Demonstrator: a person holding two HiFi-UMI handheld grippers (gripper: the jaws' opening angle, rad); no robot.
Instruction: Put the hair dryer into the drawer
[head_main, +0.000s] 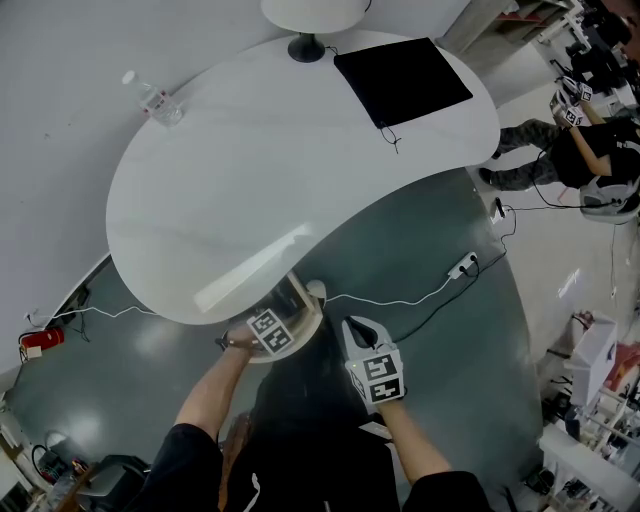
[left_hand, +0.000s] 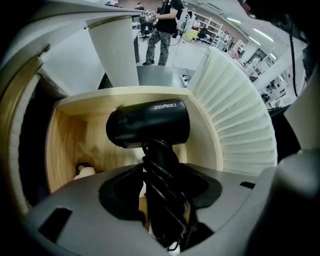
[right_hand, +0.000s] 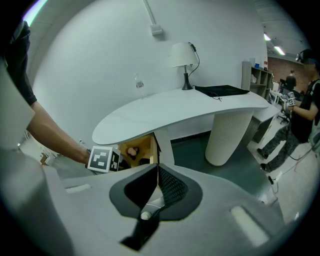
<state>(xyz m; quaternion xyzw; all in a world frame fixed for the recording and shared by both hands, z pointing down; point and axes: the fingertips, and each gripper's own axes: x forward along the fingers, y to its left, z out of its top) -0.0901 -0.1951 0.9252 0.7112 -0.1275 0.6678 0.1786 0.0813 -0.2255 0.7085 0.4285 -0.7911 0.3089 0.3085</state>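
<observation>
A black hair dryer (left_hand: 150, 122) with its cord wound round the handle hangs over the inside of the open wooden drawer (left_hand: 75, 135). My left gripper (left_hand: 160, 176) is shut on that handle. From the head view, the left gripper (head_main: 270, 333) reaches into the drawer (head_main: 302, 300) under the white table's front edge. My right gripper (head_main: 358, 328) hovers just right of the drawer, jaws shut with nothing held. In the right gripper view, its jaws (right_hand: 158, 167) meet in front of the drawer (right_hand: 142, 147), with the left gripper's marker cube (right_hand: 102, 159) beside it.
A small beige object (left_hand: 84, 172) lies in the drawer's back corner. On the white table (head_main: 250, 190) stand a water bottle (head_main: 158, 103), a lamp base (head_main: 305, 45) and a black mat (head_main: 402, 80). A white cable and power strip (head_main: 462, 266) lie on the floor. A person (head_main: 590, 150) stands far right.
</observation>
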